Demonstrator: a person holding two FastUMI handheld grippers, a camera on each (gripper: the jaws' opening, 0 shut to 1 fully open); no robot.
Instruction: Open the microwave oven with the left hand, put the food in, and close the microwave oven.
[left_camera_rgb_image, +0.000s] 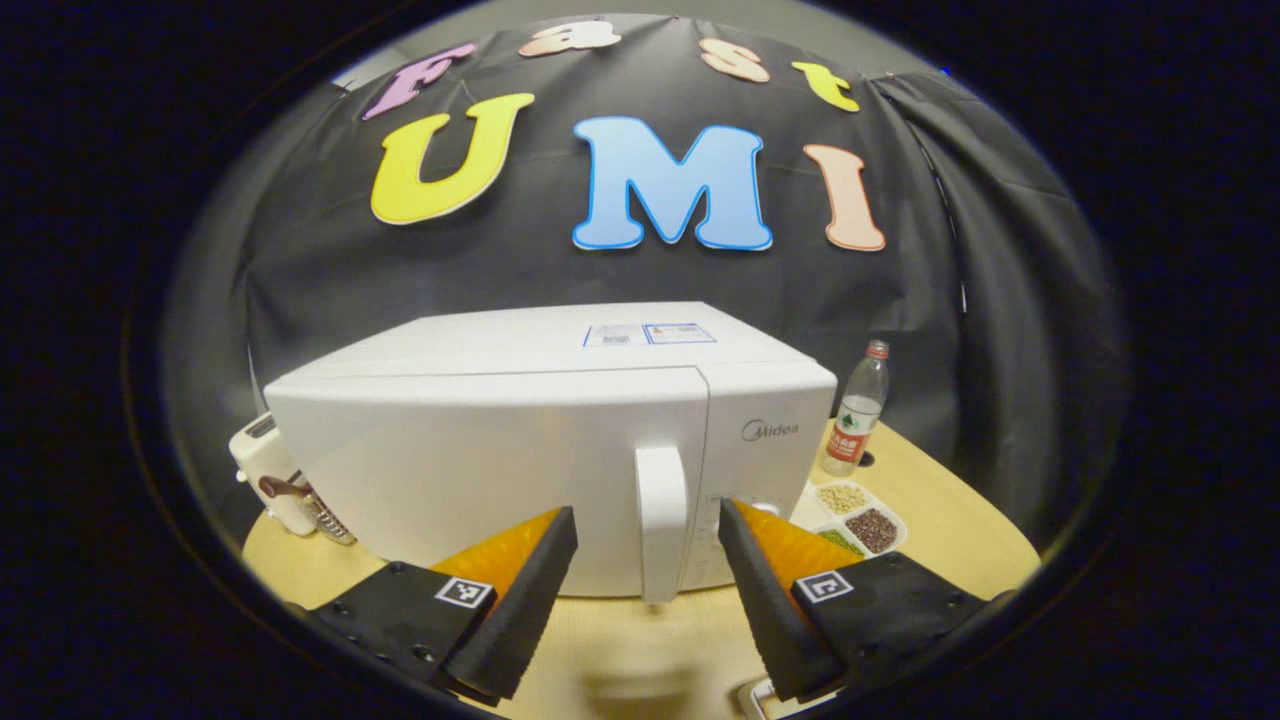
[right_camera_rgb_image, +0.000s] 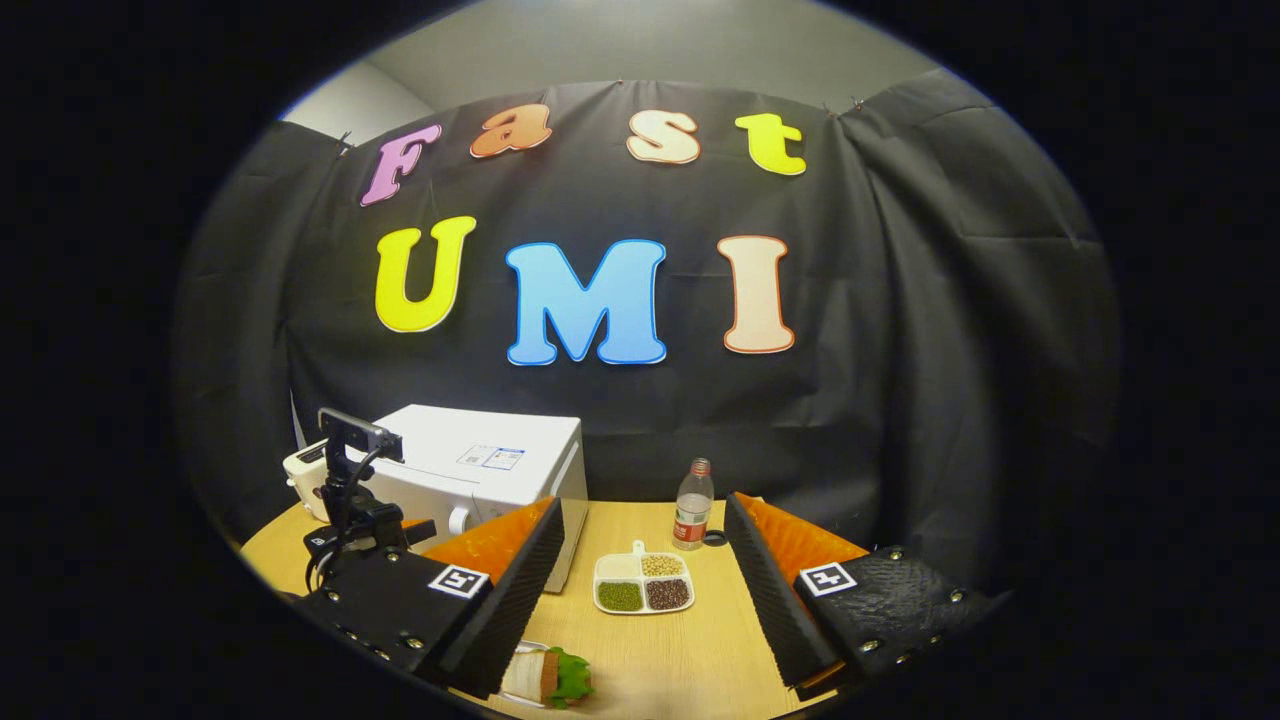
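1. We see our left gripper spread wide, straddling the shut microwave oven door handle, not touching.
2. Our right gripper gapes empty; the sandwich lies on the table below it.

bottle right of microwave, on table

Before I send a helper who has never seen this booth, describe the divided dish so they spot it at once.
Find the big white microwave oven on the round wooden table. To its right, before a clear plastic bottle with a red label, lies the white four-compartment dish, the only thing holding separate piles of grains.
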